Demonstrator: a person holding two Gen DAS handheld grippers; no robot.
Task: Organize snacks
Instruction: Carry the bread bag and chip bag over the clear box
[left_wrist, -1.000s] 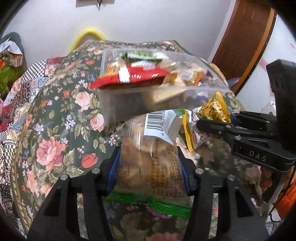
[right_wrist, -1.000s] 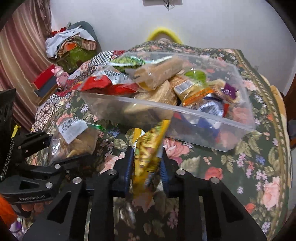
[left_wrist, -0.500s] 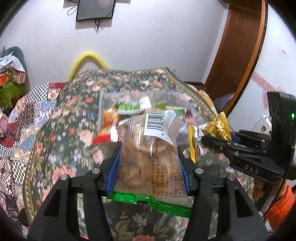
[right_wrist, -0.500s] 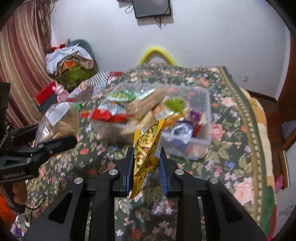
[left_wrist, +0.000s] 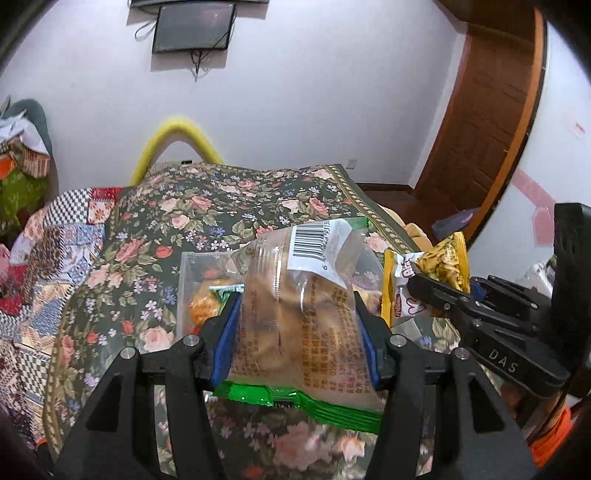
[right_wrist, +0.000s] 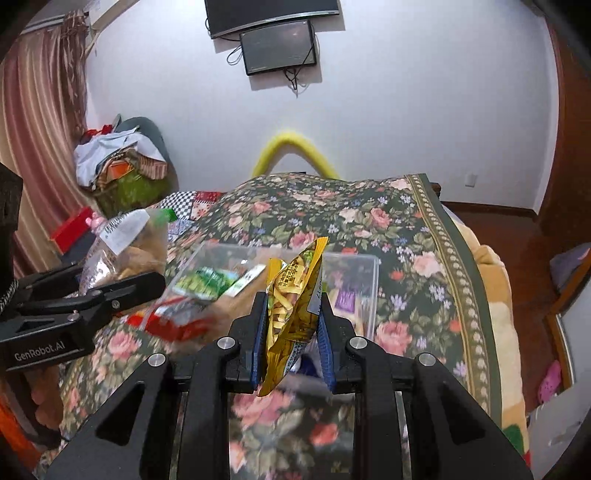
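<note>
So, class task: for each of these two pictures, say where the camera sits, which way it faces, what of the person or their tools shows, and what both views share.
Left wrist view: sits on the left claw, faces down over the bed toward the wall; its fingers grip a clear bread bag, with the right claw alongside.
Right wrist view: sits on the right claw, same direction; it pinches a yellow snack packet, left claw alongside.
Shared: clear snack box, floral bedspread, wall screen.
</note>
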